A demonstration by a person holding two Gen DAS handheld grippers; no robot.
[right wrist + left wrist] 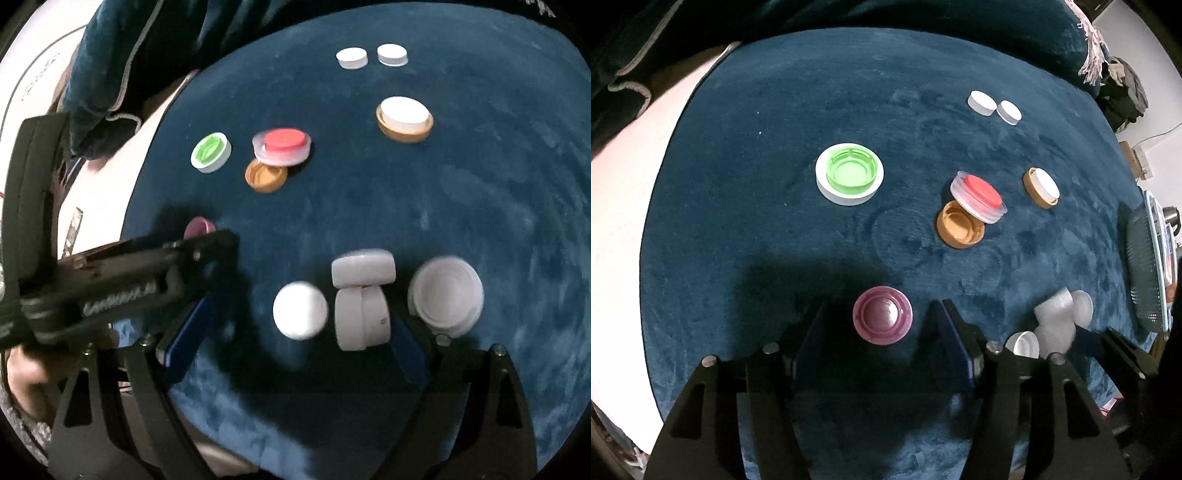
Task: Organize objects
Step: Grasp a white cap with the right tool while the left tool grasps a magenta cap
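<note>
A purple lid lies flat on the blue cloth between the fingers of my left gripper. There is a gap on each side, so the pads do not press it. In the right wrist view, my right gripper stands open over a cluster of white lids. A round white cap and a white lid on its edge lie between its fingers. Another white lid rests on top of that one, and a wide white lid sits just outside the right finger. The picture is blurred there.
On the cloth beyond lie a green lid in a white one, a red lid in a clear one leaning on a gold lid, a white lid in gold, and two white caps. A mesh basket stands at the right.
</note>
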